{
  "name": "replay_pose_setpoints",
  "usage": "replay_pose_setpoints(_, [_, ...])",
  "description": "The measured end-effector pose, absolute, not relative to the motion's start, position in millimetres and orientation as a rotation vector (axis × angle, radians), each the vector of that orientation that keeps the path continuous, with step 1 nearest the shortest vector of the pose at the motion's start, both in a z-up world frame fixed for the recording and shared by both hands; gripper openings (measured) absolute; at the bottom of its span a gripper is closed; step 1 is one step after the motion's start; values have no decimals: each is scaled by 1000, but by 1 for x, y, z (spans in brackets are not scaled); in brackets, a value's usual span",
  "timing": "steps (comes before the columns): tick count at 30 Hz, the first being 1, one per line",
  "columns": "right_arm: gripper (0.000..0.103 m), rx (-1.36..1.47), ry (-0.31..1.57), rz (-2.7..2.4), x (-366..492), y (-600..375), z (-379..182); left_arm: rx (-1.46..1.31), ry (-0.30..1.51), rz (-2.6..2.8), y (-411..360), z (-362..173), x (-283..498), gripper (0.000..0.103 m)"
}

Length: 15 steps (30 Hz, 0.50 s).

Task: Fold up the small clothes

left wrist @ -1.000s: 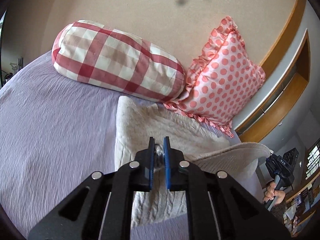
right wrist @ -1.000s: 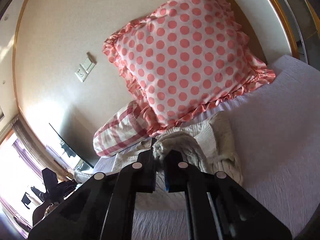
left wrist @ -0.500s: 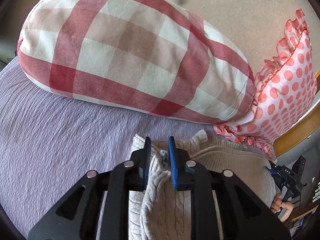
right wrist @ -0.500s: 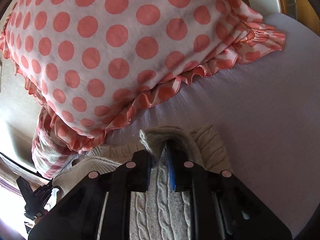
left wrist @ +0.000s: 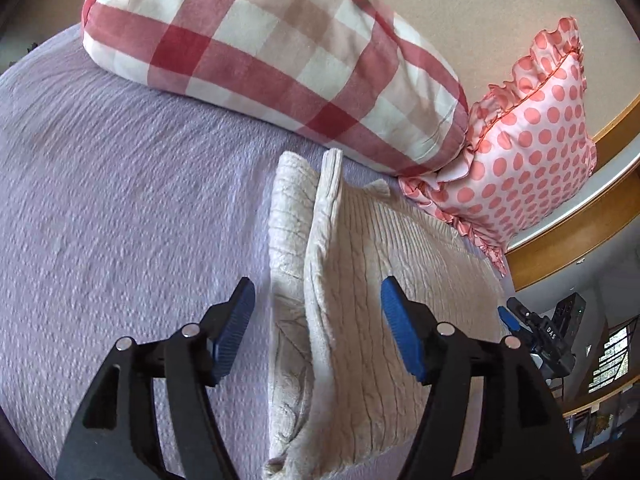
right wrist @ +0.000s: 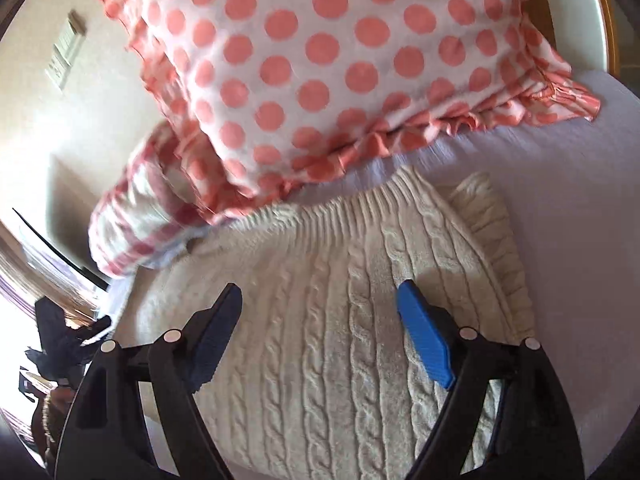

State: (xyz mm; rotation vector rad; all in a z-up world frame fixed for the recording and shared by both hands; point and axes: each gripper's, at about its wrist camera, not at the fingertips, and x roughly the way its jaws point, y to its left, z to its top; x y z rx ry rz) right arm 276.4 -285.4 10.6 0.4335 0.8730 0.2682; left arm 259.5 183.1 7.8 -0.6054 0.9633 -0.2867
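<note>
A cream cable-knit sweater (left wrist: 360, 280) lies folded on the lilac bedspread (left wrist: 120, 220), its far edge near the pillows. It fills the lower middle of the right wrist view (right wrist: 328, 320). My left gripper (left wrist: 316, 308) is open and empty, its jaws spread above the sweater's left folded edge. My right gripper (right wrist: 320, 308) is open and empty above the sweater's ribbed hem end. The right gripper also shows in the left wrist view (left wrist: 540, 332) at the far right.
A red-and-white checked bolster (left wrist: 260, 52) and a pink polka-dot ruffled cushion (left wrist: 532, 160) lean against the beige wall just beyond the sweater. The cushion looms close in the right wrist view (right wrist: 328, 60). A wooden ledge (left wrist: 580, 232) runs at the right.
Both grippers carried the sweater's edge toward the pillows, laid it down, then opened and let go. The sweater now lies folded flat.
</note>
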Motion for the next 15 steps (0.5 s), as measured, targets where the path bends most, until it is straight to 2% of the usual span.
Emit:
replay_pose_setpoints(3, [83, 479, 809, 300, 268, -288, 12, -627, 952, -305, 179, 3, 263, 65])
replay_pose_setpoints(4, [84, 506, 794, 313, 268, -292, 12, -641, 961, -318, 177, 1, 265, 59])
replay_pose_setpoints(7, [84, 565, 762, 332, 266, -301, 13, -704, 1001, -315, 176, -6, 272, 16])
replay_pose_setpoints(10, [84, 608, 721, 345, 263, -311, 18, -779, 994, -331, 176, 5, 272, 14])
replay_pose_setpoints(15, [84, 647, 634, 342, 256, -328, 33, -773, 924, -414, 122, 76, 274, 14])
